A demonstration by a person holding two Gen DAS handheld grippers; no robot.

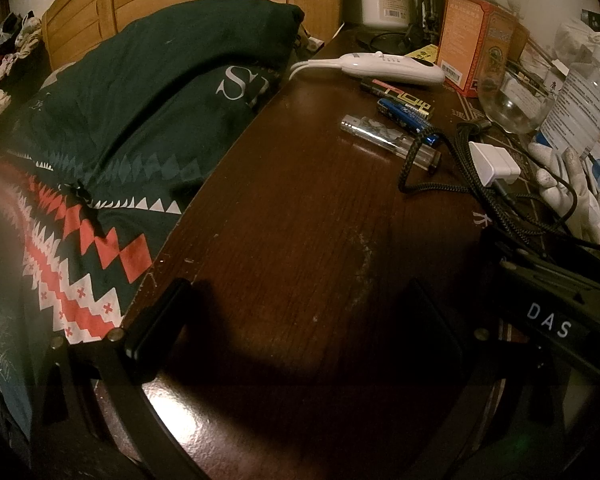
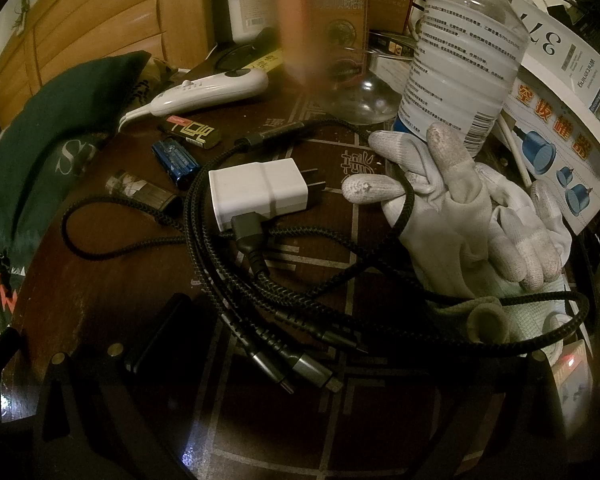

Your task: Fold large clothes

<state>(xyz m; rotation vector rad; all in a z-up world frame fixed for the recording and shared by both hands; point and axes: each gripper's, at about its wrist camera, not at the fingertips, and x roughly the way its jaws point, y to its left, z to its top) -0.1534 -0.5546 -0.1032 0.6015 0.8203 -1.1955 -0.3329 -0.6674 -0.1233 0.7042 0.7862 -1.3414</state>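
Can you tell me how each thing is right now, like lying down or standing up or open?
left gripper: open, holding nothing, over bare table.
right gripper: open, holding nothing, over the cable.
green garment: bunched, not folded, beside the table.
white charger: unplugged, lying flat, cable attached.
black cable: loosely coiled.
lighter: lying flat.
plastic bottle: upright, cap out of view.
white gloves: crumpled, empty.

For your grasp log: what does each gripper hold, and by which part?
Nothing. The left gripper and right gripper are open over the table; neither touches the clothes.
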